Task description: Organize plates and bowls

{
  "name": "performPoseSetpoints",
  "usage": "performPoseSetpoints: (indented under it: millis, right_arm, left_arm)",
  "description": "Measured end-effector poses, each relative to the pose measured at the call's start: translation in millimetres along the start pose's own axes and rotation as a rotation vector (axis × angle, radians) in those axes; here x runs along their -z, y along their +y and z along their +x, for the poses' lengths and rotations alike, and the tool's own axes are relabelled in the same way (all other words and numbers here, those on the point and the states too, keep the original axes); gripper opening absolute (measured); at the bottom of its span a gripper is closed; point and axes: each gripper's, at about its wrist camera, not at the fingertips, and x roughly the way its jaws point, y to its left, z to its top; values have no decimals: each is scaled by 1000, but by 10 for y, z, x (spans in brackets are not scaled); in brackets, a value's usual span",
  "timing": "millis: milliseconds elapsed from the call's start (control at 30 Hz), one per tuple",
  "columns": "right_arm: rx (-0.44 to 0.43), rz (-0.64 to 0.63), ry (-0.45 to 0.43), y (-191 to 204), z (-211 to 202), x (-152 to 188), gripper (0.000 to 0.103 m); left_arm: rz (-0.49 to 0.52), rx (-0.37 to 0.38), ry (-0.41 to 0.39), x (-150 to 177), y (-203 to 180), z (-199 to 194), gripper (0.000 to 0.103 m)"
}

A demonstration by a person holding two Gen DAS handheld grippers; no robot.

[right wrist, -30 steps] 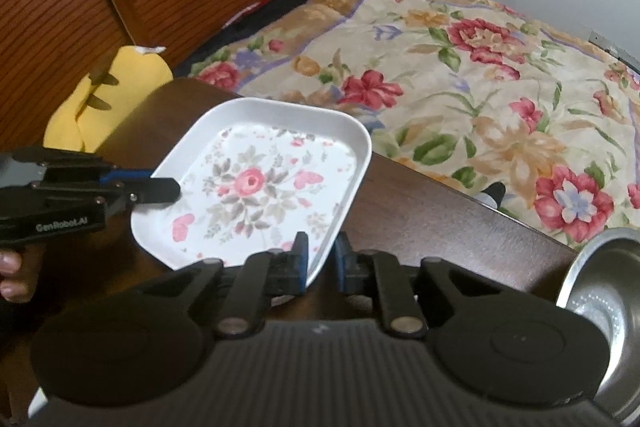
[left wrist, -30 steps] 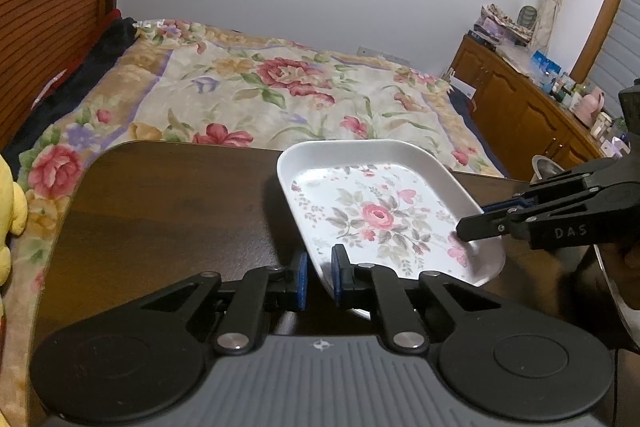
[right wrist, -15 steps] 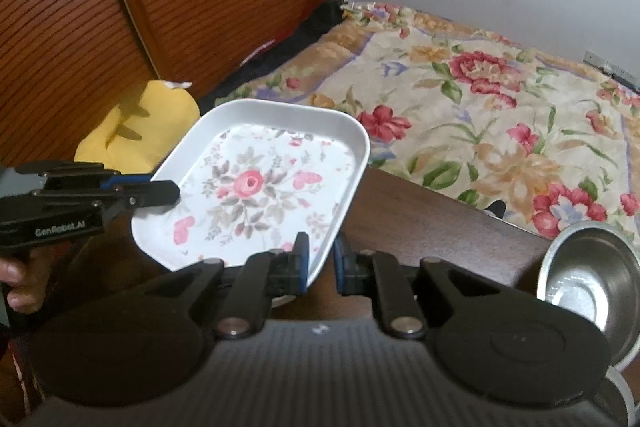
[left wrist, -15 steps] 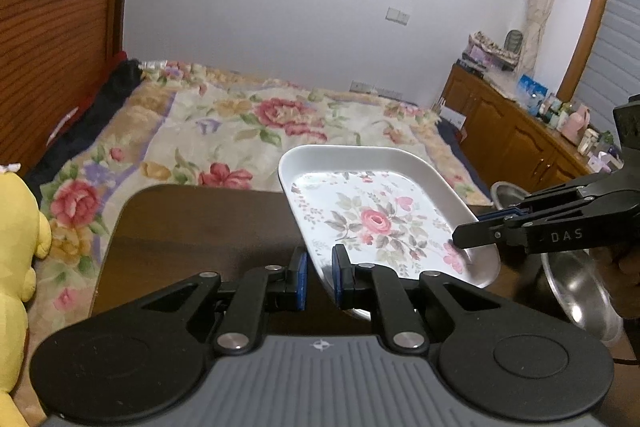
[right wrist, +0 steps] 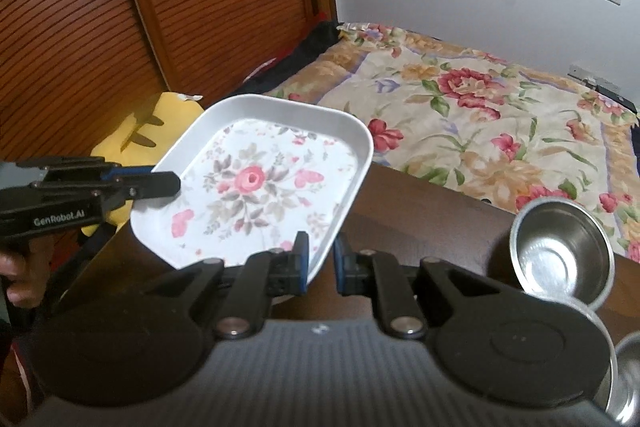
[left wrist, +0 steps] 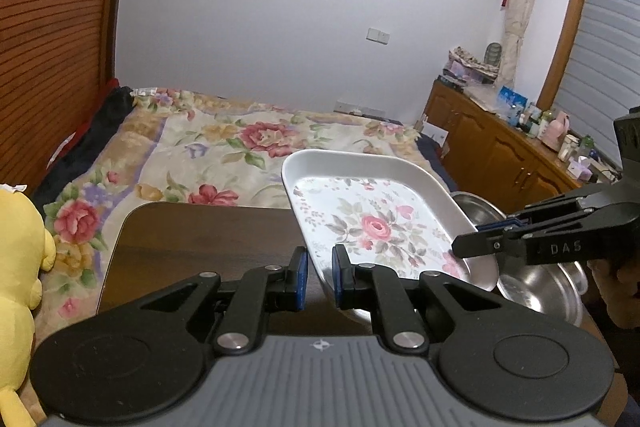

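Holding the floral plate [left wrist: 376, 227] up over the dark table [left wrist: 200, 239], one gripper on each side.
My left gripper [left wrist: 319, 277] is pinching the plate's near rim, my right gripper [right wrist: 320, 263] is clamped on its right edge, plate tilted, clear of the table, steel bowls [right wrist: 560, 251] sitting off to the right.
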Motion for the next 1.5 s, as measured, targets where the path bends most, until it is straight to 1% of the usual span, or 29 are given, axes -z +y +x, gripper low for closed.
performPoseSetpoints:
  millis: [367,933,1500]
  right_arm:
    - [8,12,-33,125,-312,295,15]
    - [-13,38,-58,307,-655,768,15]
    - [-37,115,-37,282,-631,1158,15]
  left_arm:
    - [35,19,-17,167,-245,-315,15]
    - [38,41,-7,493,-472,-751,15]
    - [30,51,61,869,-562,-761,16]
